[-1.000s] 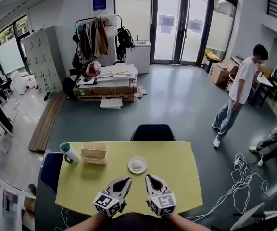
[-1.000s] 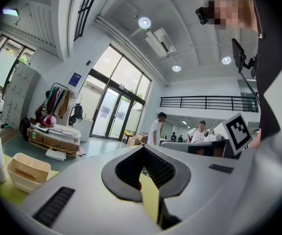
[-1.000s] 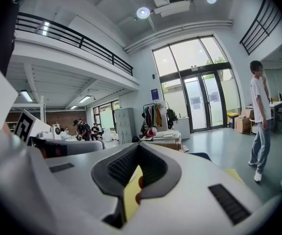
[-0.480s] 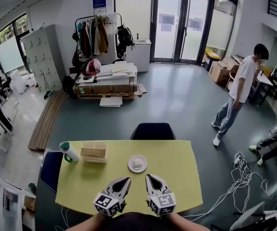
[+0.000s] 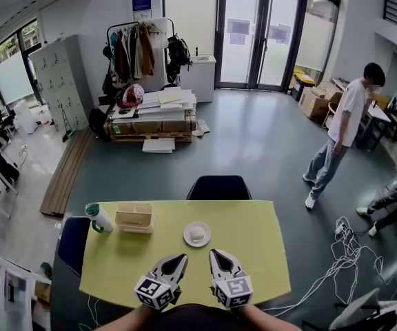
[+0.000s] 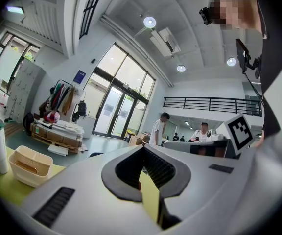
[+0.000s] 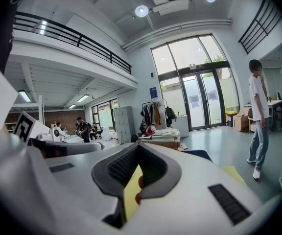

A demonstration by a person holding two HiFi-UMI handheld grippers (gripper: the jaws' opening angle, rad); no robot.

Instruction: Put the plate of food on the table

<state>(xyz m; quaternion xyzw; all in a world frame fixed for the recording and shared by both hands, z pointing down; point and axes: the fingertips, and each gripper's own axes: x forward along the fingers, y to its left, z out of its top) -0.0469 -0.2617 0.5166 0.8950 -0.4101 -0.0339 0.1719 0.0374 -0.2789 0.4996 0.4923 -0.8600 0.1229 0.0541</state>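
Yellow table (image 5: 253, 243) — plate (image 5: 197, 236) ahead of left gripper (image 5: 182, 258) and right gripper (image 5: 213, 254), untouched.

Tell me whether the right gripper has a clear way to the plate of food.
Probably yes: the plate lies just ahead of the right gripper with only bare table between; the basket and bottle stand well to the left. Its shut jaws would need opening first.

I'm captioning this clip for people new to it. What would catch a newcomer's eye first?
The bright yellow-green table fills the lower head view, a small white plate of food near its middle. At its near edge the left claw and right claw are held side by side, both shut and empty. Off right, a person in a white shirt stands on the grey floor.
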